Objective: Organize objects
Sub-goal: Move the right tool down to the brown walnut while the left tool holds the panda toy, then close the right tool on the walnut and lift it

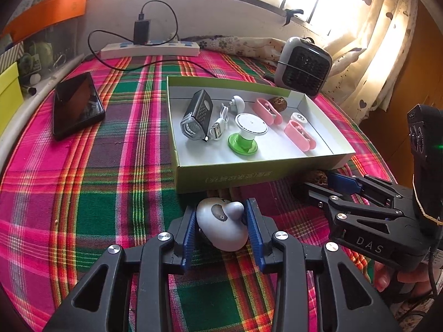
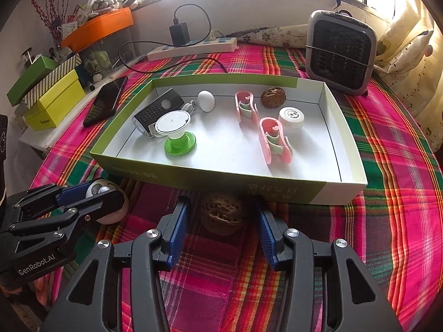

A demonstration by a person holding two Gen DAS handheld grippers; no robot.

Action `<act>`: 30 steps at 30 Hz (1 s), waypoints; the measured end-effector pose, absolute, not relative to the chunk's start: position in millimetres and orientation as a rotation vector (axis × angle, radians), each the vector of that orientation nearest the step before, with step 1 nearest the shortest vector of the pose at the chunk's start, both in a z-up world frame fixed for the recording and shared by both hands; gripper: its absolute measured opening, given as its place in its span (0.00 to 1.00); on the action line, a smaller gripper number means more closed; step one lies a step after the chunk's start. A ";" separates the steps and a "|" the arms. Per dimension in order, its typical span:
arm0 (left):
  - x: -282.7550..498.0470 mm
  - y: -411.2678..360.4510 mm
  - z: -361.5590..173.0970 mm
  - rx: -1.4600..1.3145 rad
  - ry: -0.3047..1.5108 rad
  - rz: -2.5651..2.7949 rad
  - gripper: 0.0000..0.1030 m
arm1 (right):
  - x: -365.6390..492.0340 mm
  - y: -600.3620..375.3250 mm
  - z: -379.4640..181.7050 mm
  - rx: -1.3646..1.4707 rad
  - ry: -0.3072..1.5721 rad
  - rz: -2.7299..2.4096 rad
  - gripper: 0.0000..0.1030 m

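Directly ahead of both grippers sits a shallow cardboard box (image 2: 343,191), green outside and white inside, on a bed covered with a pink, green and red plaid cloth (image 2: 387,144). Its near wall stands between the grippers and the things inside.

Inside the box lie a black perforated bike light (image 2: 155,110), a green-based suction knob with a white round top (image 2: 177,130), a white egg-shaped plug (image 2: 206,101), two pink plastic clips (image 2: 274,141), a white ridged cap (image 2: 290,117) and a brown pitted walnut (image 2: 273,97).

Beyond the box are a grey mesh-fronted fan heater (image 2: 340,58), a white power strip (image 2: 191,48) with a black charger, and a black phone (image 1: 77,105) lying flat at the left.

The left gripper (image 1: 221,227) has its blue ribbed pads closed against a smooth, rounded grey earbud-shaped object (image 1: 221,227), just in front of the box's near wall. The right gripper (image 2: 221,221) is wide open, its pads either side of a second walnut (image 2: 221,217) without touching it; that wrinkled nut rests on the cloth, close against the box.
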State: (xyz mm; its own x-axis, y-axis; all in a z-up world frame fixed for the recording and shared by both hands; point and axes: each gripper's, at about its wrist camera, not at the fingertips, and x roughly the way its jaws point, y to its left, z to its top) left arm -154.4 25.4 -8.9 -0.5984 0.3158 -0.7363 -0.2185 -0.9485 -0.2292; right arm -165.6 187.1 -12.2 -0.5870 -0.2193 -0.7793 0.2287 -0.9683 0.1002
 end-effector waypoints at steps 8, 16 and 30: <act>-154.3 25.8 -8.8 -1.211 -0.158 2.566 0.30 | -162.2 186.3 -11.7 1.267 0.036 -2.601 0.34; -155.1 28.1 -7.5 -1.207 -0.157 2.574 0.28 | -159.3 186.5 -12.1 1.264 0.029 -2.591 0.32; -152.3 29.2 -5.6 -1.198 -0.151 2.573 0.28 | -154.0 185.9 -9.1 1.249 0.022 -2.575 0.32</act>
State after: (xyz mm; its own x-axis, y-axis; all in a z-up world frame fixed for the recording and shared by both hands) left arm -152.3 29.2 -5.6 -0.6083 0.3110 -0.7302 -0.2232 -0.9499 -0.2187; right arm -154.0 185.9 -9.1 -0.5878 -0.2414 -0.7722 0.2543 -0.9612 0.1069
